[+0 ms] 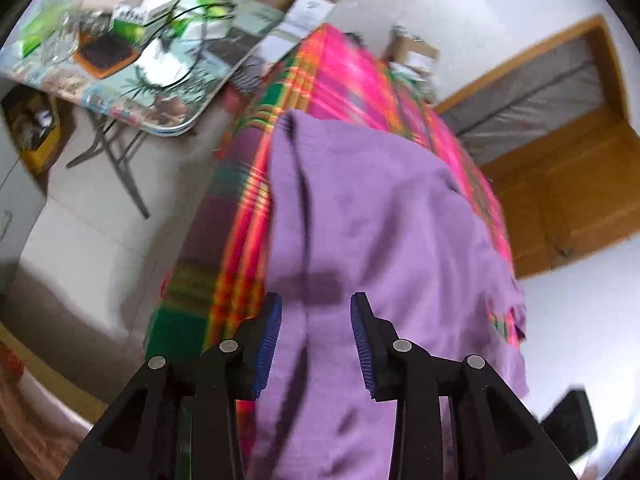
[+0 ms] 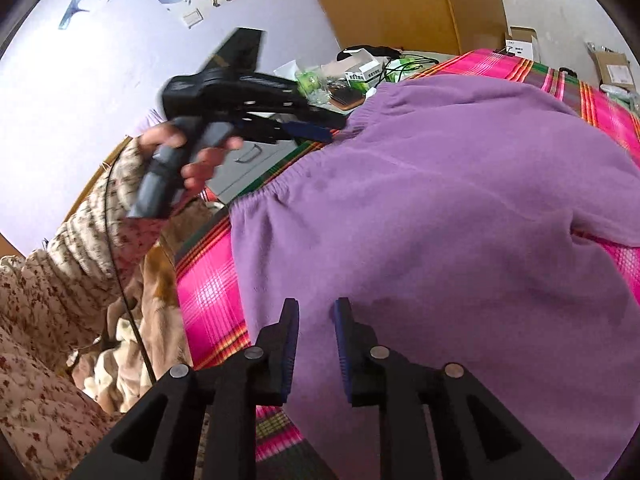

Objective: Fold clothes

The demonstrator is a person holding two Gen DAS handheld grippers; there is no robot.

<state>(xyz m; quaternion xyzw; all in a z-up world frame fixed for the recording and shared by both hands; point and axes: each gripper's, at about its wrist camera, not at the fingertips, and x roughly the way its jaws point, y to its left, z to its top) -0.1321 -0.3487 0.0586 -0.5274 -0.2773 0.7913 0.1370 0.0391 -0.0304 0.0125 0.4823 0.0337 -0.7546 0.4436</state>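
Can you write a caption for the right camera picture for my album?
Right gripper open above purple pants on a pink plaid cloth.

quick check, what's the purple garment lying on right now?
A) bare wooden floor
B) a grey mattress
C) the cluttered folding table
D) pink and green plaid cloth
D: the purple garment is spread over the pink and green plaid cloth, whose stripes show along its edges in both wrist views; neither hand-held gripper is clamped on it.

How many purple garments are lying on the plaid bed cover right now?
1. The purple garment lies spread on the plaid bed cover, just ahead of both grippers. Any clothes lying beyond the frame edges would be hidden.
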